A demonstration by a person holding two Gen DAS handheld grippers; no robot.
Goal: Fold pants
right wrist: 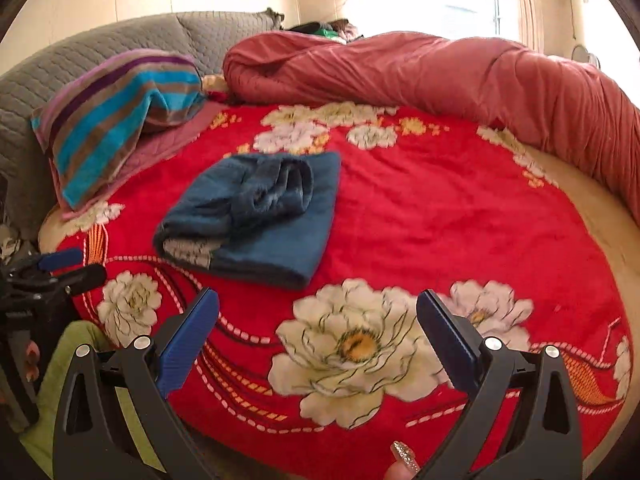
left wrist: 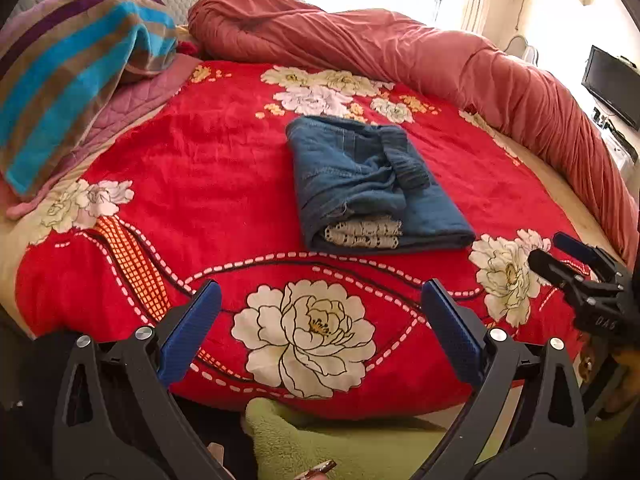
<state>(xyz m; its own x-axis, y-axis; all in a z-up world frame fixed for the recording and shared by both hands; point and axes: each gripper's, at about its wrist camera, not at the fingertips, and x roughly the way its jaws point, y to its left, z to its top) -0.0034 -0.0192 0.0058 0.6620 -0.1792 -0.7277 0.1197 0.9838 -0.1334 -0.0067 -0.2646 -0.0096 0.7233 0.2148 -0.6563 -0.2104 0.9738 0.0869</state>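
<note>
hidden or cut off: the far end of the pants (left wrist: 372,184) lies behind their own folds; the television (left wrist: 612,84) is cut by the frame edge. one pair of pants, blue, folded into a stack on the red flowered blanket (left wrist: 224,184), well ahead of both tongs and touching neither. two tongs: left gripper (left wrist: 320,328) spread, holding nothing; right gripper (right wrist: 318,334) spread, holding nothing. one striped towel (left wrist: 76,80). one rolled red quilt (left wrist: 400,48).

Matt blue denim pants (left wrist: 376,184) with lace trim lie on a plush, fuzzy red blanket (left wrist: 208,184).
</note>
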